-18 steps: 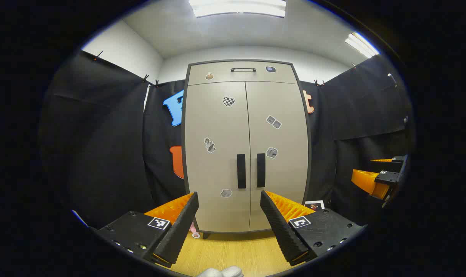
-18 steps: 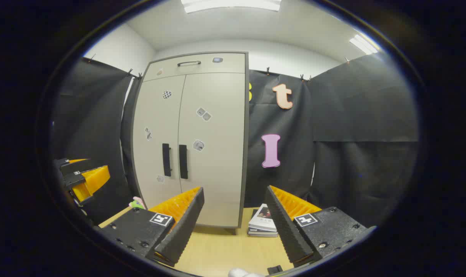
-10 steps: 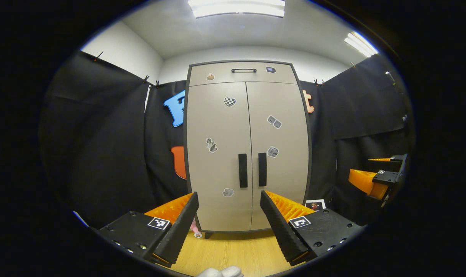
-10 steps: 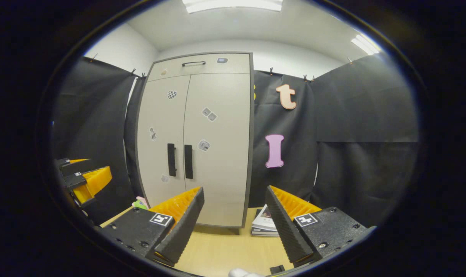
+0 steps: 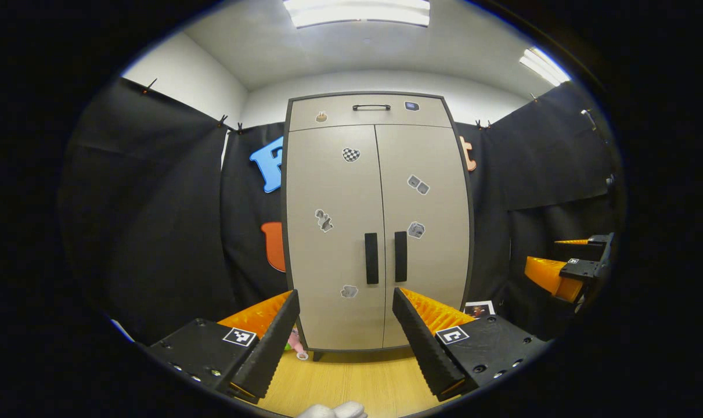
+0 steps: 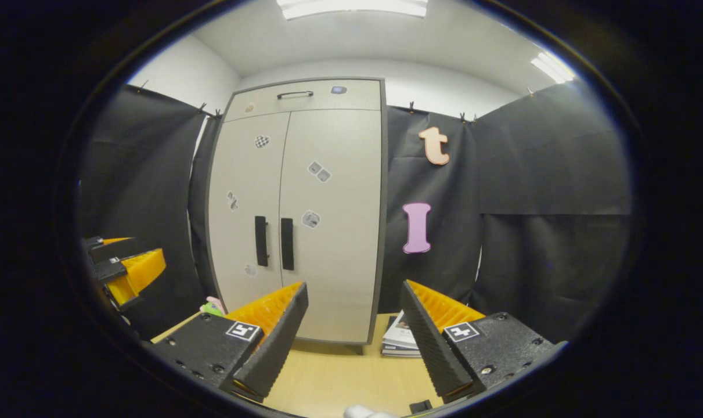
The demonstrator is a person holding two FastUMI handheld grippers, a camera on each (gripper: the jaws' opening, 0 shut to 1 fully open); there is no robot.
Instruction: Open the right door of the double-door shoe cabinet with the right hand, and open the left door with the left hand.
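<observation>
Shifted a touch right and lower in the left gripper view since a moment ago, shoe cabinet [image 5: 378, 223]; in the right gripper view, slid right too, nearer centre. Both doors shut, left door [image 5: 334, 232] and right door [image 5: 426, 226] meeting flush, two dark vertical handles [image 5: 386, 257] side by side at the seam. Left hand-held gripper [image 5: 345, 325] spread wide, nothing between its fingers, well short of the cabinet, handles straight ahead above the gap. Right hand-held gripper [image 6: 354, 319] likewise spread and empty, cabinet [image 6: 299, 209] ahead and off to its left, handles [image 6: 274, 241] well apart from it. Stack of books [image 6: 402, 338] on the wooden floor [image 6: 328, 377] beside the cabinet's right foot, small pink toy [image 5: 296, 343] by the left foot
</observation>
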